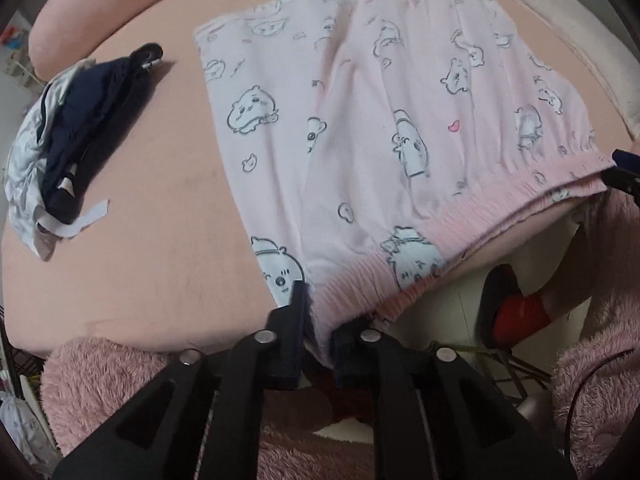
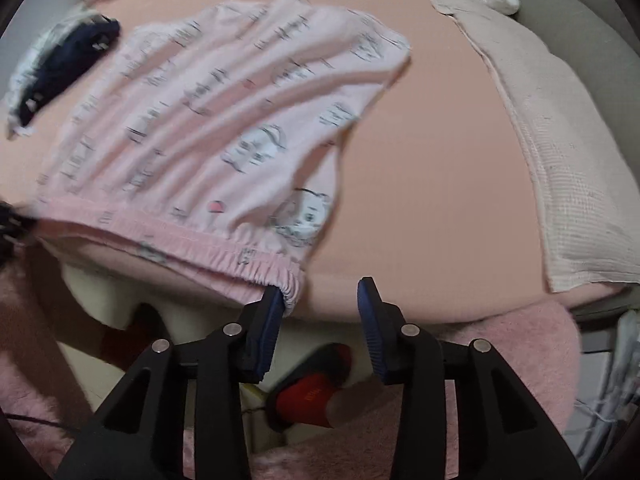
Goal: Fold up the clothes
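Pink pyjama shorts (image 1: 360, 128) with cartoon prints lie spread on the pink bed, the elastic waistband (image 1: 460, 216) at the near edge. My left gripper (image 1: 318, 320) is shut on the waistband's left corner. In the right wrist view the shorts (image 2: 224, 128) are blurred; my right gripper (image 2: 320, 296) is open, its left finger (image 2: 272, 304) touching the waistband's right corner (image 2: 290, 286), with nothing between the jaws. The right gripper also shows at the right edge of the left wrist view (image 1: 622, 176).
A folded pile of navy and white clothes (image 1: 68, 140) lies at the left of the bed (image 1: 152, 220). A cream blanket (image 2: 560, 152) covers the right side. A red slipper (image 2: 312, 400) is on the floor below, beside my pink fluffy sleeves (image 1: 120, 376).
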{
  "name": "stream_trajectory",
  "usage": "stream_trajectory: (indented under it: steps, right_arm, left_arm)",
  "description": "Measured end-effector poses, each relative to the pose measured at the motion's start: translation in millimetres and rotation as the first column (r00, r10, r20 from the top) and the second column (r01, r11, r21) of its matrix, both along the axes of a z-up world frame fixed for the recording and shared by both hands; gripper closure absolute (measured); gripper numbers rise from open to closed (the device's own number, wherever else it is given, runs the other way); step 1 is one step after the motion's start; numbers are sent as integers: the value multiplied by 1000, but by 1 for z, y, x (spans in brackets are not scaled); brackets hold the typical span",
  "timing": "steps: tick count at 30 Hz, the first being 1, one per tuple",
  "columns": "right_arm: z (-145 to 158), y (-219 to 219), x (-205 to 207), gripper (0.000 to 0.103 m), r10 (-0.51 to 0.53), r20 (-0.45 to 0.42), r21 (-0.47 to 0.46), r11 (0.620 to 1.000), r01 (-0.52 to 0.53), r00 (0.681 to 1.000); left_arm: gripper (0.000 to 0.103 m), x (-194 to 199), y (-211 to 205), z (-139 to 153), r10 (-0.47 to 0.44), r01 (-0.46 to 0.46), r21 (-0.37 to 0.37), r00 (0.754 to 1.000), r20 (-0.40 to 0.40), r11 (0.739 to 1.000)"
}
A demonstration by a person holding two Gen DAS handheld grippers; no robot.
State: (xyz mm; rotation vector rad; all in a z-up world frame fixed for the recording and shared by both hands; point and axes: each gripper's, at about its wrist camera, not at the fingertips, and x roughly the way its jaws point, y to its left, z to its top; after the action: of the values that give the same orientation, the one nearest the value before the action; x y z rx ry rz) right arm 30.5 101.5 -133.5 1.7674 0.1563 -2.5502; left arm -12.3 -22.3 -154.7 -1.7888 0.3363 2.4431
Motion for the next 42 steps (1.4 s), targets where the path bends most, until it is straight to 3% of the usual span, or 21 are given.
stream_trajectory:
  steps: [2, 5, 6, 8, 10, 12, 17, 20, 23, 25, 27, 32, 35, 37, 39, 42]
  right_arm:
    - [-1, -3, 0, 61, 15, 30, -110, 994, -12, 999]
    - [-12, -4, -3, 53, 13, 82, -180, 984, 3, 997]
    - [-21, -4, -5, 53, 14, 100, -175, 985, 4, 995]
    - [-38, -2, -7, 72, 15, 134, -162, 987, 7, 991]
    - [-38, 13, 0, 90, -14, 134, -153, 988, 34, 991]
    - [-33, 26, 2, 95, -51, 118, -181, 981, 72, 992]
    - [-14, 42, 6, 93, -92, 45, -281, 954, 100, 995]
    - [-17, 34, 3, 90, -59, 49, -258, 964, 70, 997]
    - [-19, 36, 3, 82, -26, 66, -280, 959, 43, 998]
    - [-12, 38, 6, 70, 3, 71, -299, 954, 18, 997]
    - [-10, 31, 4, 69, 18, 78, -316, 949, 8, 997]
    - [-24, 44, -7, 69, -56, 92, -303, 950, 82, 994]
    - [-35, 54, -13, 78, -102, 106, -292, 948, 129, 989]
    - [-25, 52, -13, 95, -98, 41, -214, 971, 104, 994]
    - [-9, 43, -16, 98, -56, -44, -119, 992, 51, 997]
    - [45, 37, -33, 99, 1, -198, -33, 999, -8, 980]
  left_arm:
    - [63, 4, 0, 7, 1, 0, 27, 1000, -20, 1000]
    - [58, 5, 1, 16, -26, 28, 32, 996, -82, 999]
    - [59, 3, 4, 12, -41, 43, 17, 996, -74, 999]
    - [86, -1, 10, 0, -75, 74, -7, 997, -30, 997]
    - [89, -2, 12, -7, -68, 68, -35, 998, -8, 997]
    - [91, -1, 8, -3, -44, 44, -25, 999, -27, 999]
    - [91, 0, -1, 8, 8, -7, 30, 999, -45, 1000]
    - [91, 6, -1, 5, 20, -18, 41, 999, -44, 999]
    - [90, -1, -6, 9, 34, -32, 53, 998, -43, 998]
    - [90, 7, -4, 12, 44, -41, 67, 998, -43, 997]
    - [90, 7, -4, 11, 48, -45, 71, 998, -41, 997]
    - [88, 4, -8, 7, 60, -58, 66, 998, -29, 996]
    - [88, 1, -14, 1, 90, -89, 55, 996, -9, 994]
    - [91, -3, -16, -1, 100, -101, 61, 995, 14, 993]
    - [98, -11, -10, 18, 66, -64, 64, 997, -28, 996]
    - [98, -28, -3, 62, 15, -6, 70, 991, -132, 998]
